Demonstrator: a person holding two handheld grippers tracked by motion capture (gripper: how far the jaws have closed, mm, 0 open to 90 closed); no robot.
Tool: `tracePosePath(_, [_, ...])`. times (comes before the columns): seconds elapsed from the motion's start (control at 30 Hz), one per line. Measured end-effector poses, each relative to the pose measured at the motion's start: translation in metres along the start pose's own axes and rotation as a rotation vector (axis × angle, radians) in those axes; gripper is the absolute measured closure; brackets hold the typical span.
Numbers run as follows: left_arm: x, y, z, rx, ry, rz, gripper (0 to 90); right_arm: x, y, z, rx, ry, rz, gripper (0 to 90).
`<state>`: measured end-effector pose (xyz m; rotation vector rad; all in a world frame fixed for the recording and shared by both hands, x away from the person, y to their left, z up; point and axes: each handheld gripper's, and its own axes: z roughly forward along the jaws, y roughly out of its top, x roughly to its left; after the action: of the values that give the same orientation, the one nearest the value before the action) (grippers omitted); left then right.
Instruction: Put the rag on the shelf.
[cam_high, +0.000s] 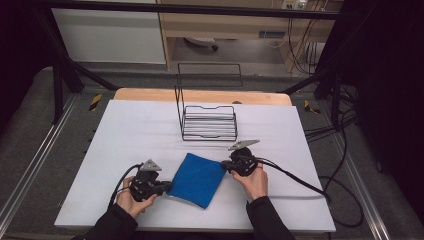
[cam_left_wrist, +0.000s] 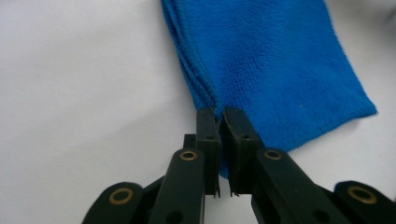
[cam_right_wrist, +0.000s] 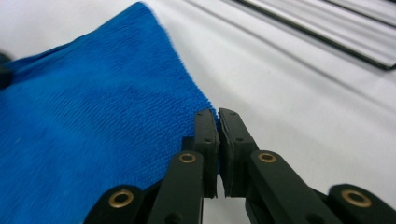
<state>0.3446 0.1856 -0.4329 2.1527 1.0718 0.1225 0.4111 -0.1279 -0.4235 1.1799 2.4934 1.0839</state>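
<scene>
**Folded blue cloth pinched at two corners on a white table**

High view: a white sheet covers the table (cam_high: 130, 130), with a strip of pale wood showing along its far edge. Grey floor and metal rails run along both sides, and black cables trail off to the right. A black wire rack (cam_high: 209, 122) stands at the far middle of the table. The folded blue cloth (cam_high: 197, 179) lies flat near the person's edge, between the two hands. The left gripper (cam_high: 167, 187) meets its near left corner; the right gripper (cam_high: 223, 165) meets its right corner. No writing can be read.

Left gripper view: the black jaws are pressed together on the cloth's stacked, folded edge. The fabric is a fine looped terry with a stitched hem.

Right gripper view: the jaws pinch the cloth's pointed corner. The rack's thin wires run across the upper right, blurred.
</scene>
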Motion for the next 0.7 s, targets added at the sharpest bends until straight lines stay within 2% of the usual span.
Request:
tracePosePath(0.1, [-0.002, -0.003, 0.001, -0.002, 0.024, 0.003, 82.1, 0.002, -0.003, 0.006, -0.017, -0.033, -0.036, 83.1])
tracePosePath(0.17, [-0.001, -0.003, 0.001, -0.006, 0.019, 0.01, 80.7, 0.007, -0.008, 0.003, -0.044, -0.064, -0.077, 72.7])
tracePosePath(0.27, [0.001, -0.003, 0.002, -0.005, 0.021, 0.023, 77.8, 0.018, -0.016, -0.011, -0.11, -0.044, -0.092, 60.0])
tracePosePath(0.3, [0.001, -0.003, 0.002, -0.005, 0.022, 0.026, 74.0, 0.028, -0.023, -0.021, -0.129, 0.004, -0.077, 58.3])
tracePosePath(0.33, [0.001, -0.003, 0.002, -0.007, 0.022, 0.03, 72.0, 0.033, -0.026, -0.024, -0.136, 0.033, -0.072, 57.7])
tracePosePath(0.37, [0.002, -0.002, 0.001, -0.014, 0.019, 0.038, 72.0, 0.033, -0.026, -0.024, -0.136, 0.033, -0.072, 57.7])
tracePosePath(0.4, [0.002, -0.001, 0.0, -0.02, 0.02, 0.048, 68.9, 0.04, -0.032, -0.027, -0.144, 0.079, -0.062, 57.5])
tracePosePath(0.43, [0.003, 0.001, -0.002, -0.024, 0.02, 0.057, 64.7, 0.046, -0.037, -0.028, -0.141, 0.109, -0.055, 57.6])
tracePosePath(0.47, [0.004, 0.002, -0.004, -0.027, 0.019, 0.062, 57.1, 0.056, -0.044, -0.027, -0.118, 0.136, -0.072, 58.8])
tracePosePath(0.53, [0.007, 0.004, -0.008, -0.037, 0.035, 0.078, 53.9, 0.061, -0.047, -0.026, -0.107, 0.145, -0.075, 59.6])
tracePosePath(0.57, [0.008, 0.005, -0.01, -0.046, 0.041, 0.084, 47.8, 0.068, -0.05, -0.021, -0.091, 0.178, -0.073, 60.4])
tracePosePath(0.6, [0.009, 0.005, -0.011, -0.046, 0.046, 0.092, 47.8, 0.068, -0.05, -0.021, -0.091, 0.178, -0.073, 60.4])
tracePosePath(0.7, [0.016, 0.005, -0.012, -0.036, 0.057, 0.09, 37.0, 0.077, -0.053, -0.009, -0.047, 0.185, -0.1, 60.7])
